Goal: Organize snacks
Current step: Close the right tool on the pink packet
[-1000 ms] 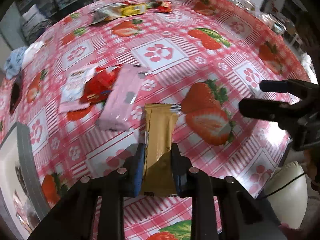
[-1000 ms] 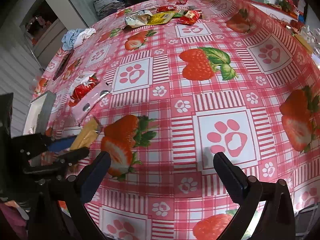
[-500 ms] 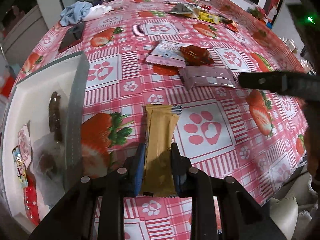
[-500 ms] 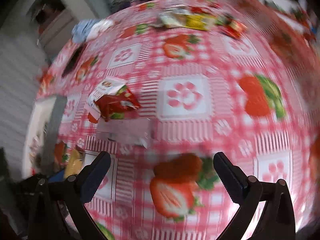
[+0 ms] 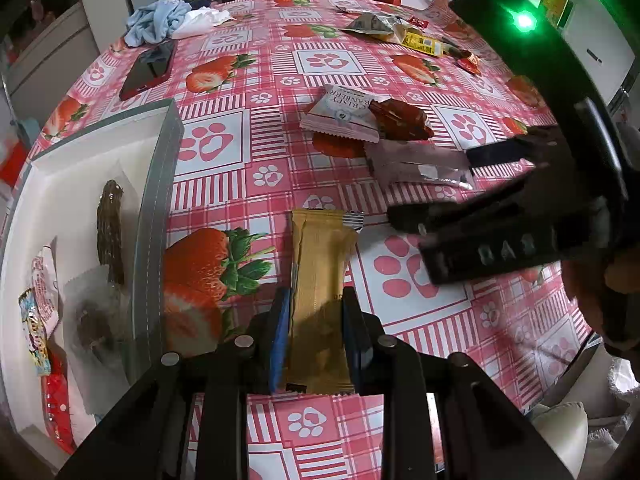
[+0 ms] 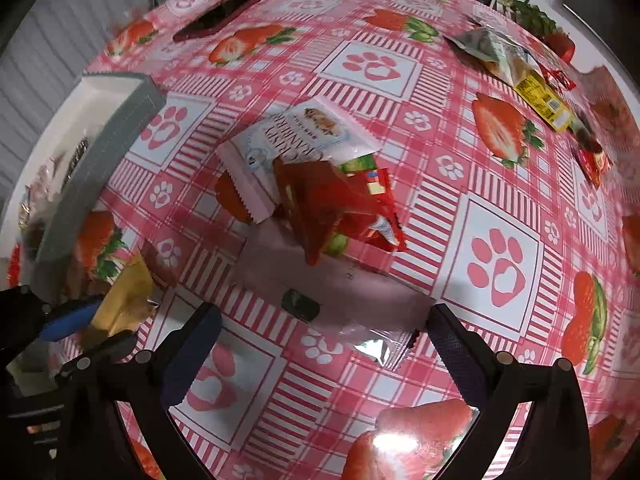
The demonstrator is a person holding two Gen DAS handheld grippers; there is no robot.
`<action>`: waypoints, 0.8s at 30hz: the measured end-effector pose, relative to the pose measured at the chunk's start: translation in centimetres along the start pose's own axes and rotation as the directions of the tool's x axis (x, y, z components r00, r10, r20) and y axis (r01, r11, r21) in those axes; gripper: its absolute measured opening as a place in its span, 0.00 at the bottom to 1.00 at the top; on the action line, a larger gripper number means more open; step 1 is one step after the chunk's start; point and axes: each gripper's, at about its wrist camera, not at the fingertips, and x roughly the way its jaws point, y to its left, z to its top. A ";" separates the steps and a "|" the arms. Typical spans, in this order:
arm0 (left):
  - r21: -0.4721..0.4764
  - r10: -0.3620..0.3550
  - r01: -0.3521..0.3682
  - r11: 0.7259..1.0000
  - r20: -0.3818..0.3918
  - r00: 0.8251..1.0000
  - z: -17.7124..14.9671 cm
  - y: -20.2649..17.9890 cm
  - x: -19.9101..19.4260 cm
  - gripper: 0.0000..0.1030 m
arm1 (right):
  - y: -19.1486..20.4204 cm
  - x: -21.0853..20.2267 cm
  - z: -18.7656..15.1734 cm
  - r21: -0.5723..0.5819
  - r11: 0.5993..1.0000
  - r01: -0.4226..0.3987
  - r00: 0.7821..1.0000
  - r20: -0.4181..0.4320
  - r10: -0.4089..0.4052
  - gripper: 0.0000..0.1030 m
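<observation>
My left gripper [image 5: 316,312] is shut on a tan snack bar [image 5: 320,276], held above the tablecloth just right of the white box [image 5: 158,184] that holds several snacks. The bar also shows in the right wrist view [image 6: 124,304]. My right gripper [image 6: 320,336] is open and empty, its jaws straddling the near end of a pale pink packet [image 6: 320,276]. A red packet [image 6: 332,204] and a white-pink cranberry packet [image 6: 292,148] lie just beyond it. In the left wrist view the right gripper [image 5: 460,184] reaches over the pink packet [image 5: 416,164].
A dark phone [image 5: 146,70] and crumpled cloths [image 5: 168,20] lie at the far left of the table. More wrappers [image 6: 516,68] lie at the far right. The table's edge [image 5: 576,356] drops off on the right, near a white cushion.
My left gripper has swung left with the tan bar, bringing the white box closer. My right gripper has moved in over the pink packet, jaws still open.
</observation>
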 end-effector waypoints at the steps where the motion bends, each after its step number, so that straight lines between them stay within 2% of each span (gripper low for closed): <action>1: 0.000 0.000 0.000 1.000 0.000 1.000 0.0 0.0 0.0 0.27 | 0.3 -0.1 -0.2 -0.008 1.000 -0.012 1.000 -0.011 0.012 1.00; 5: 0.002 0.001 -0.001 1.000 -0.002 1.000 0.0 -0.1 0.0 0.27 | 0.7 -1.4 -2.1 -0.027 0.989 -0.143 0.988 -0.055 0.142 1.00; 6: 0.000 0.001 -0.001 1.000 -0.002 1.000 0.0 -0.1 0.0 0.27 | 0.4 -1.6 -2.3 -0.018 0.990 -0.143 0.989 -0.052 0.142 1.00; 10: -0.005 0.005 -0.005 1.000 -0.008 1.000 0.1 0.0 0.0 0.27 | -1.7 -2.2 -2.2 0.040 0.999 -0.023 0.999 -0.021 0.024 1.00; 13: -0.016 0.005 -0.005 1.000 -0.014 1.000 0.1 0.3 0.0 0.28 | -2.2 -1.6 -1.2 0.069 0.996 -0.050 0.998 -0.028 0.052 1.00; 16: -0.014 0.014 -0.014 1.000 -0.018 1.000 0.3 0.3 0.0 0.37 | -0.9 -0.3 -0.3 0.018 1.000 -0.002 0.999 -0.049 0.003 1.00; 18: -0.007 0.025 -0.025 1.000 -0.021 0.999 0.3 0.3 0.1 0.52 | -0.1 0.0 0.0 -0.005 1.000 0.008 0.999 -0.047 -0.008 1.00; 20: -0.001 0.034 -0.034 0.999 -0.018 0.999 0.4 0.4 0.2 0.57 | 0.2 0.3 0.4 -0.005 1.000 0.007 0.999 -0.049 -0.008 1.00; 24: -0.013 0.032 -0.032 0.999 -0.025 0.999 0.7 0.7 0.5 0.59 | 0.3 0.6 1.1 -0.028 1.000 0.003 0.999 -0.050 -0.004 1.00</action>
